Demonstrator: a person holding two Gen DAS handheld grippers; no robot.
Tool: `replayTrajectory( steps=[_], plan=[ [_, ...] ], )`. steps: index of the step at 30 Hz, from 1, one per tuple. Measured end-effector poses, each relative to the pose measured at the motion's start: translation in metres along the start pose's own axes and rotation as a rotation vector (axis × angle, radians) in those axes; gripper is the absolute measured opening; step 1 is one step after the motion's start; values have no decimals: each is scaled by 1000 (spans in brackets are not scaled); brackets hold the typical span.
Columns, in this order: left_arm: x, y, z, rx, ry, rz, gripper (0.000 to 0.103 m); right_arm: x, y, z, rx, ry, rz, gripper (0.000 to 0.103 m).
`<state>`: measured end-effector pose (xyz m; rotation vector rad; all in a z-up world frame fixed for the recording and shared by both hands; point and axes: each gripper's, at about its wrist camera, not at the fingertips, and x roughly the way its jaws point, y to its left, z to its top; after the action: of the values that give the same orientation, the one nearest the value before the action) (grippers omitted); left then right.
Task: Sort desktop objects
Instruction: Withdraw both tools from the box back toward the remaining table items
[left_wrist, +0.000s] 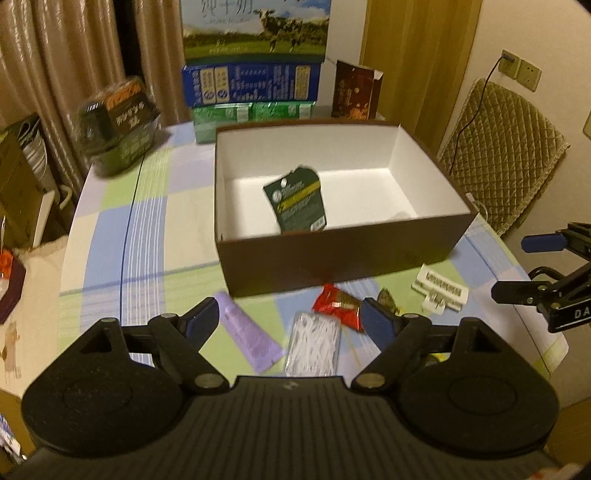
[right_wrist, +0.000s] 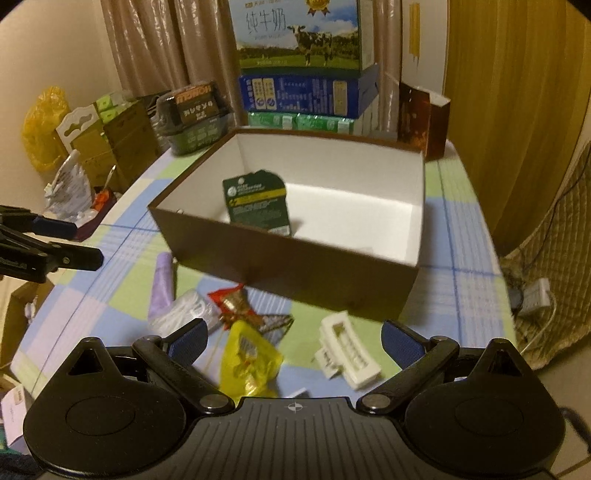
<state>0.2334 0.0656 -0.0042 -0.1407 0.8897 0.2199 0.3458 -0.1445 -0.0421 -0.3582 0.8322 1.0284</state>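
A brown box (left_wrist: 332, 254) (right_wrist: 295, 266) with a white inside stands on the checked tablecloth. A dark green packet (left_wrist: 297, 201) (right_wrist: 258, 203) is in mid-air or tilted inside the box, blurred. In front of the box lie a purple tube (left_wrist: 247, 332) (right_wrist: 162, 288), a clear pack of white picks (left_wrist: 314, 345) (right_wrist: 184, 312), a red snack packet (left_wrist: 338, 306) (right_wrist: 231, 297), a yellow packet (right_wrist: 247, 360) and a white plastic clip (left_wrist: 439, 291) (right_wrist: 349, 349). My left gripper (left_wrist: 291, 325) is open and empty above the tube and picks. My right gripper (right_wrist: 293, 339) is open and empty above the yellow packet and clip.
Stacked cartons (left_wrist: 255, 81) (right_wrist: 306, 92), a dark red box (left_wrist: 354, 90) (right_wrist: 421, 118) and a green basket of packets (left_wrist: 118, 122) (right_wrist: 192, 114) stand behind the box. A padded chair (left_wrist: 506, 155) is at the right; clutter and boxes (right_wrist: 92, 136) at the left.
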Motion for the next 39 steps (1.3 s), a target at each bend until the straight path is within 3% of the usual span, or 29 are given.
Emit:
replayTrajectory(
  steps=[18, 39],
  plan=[
    [25, 11, -46, -64, 130, 20, 81, 22, 16, -26, 36, 101, 24, 98],
    [54, 22, -53, -69, 197, 34, 81, 66, 28, -28, 50, 193, -10, 97]
  ],
)
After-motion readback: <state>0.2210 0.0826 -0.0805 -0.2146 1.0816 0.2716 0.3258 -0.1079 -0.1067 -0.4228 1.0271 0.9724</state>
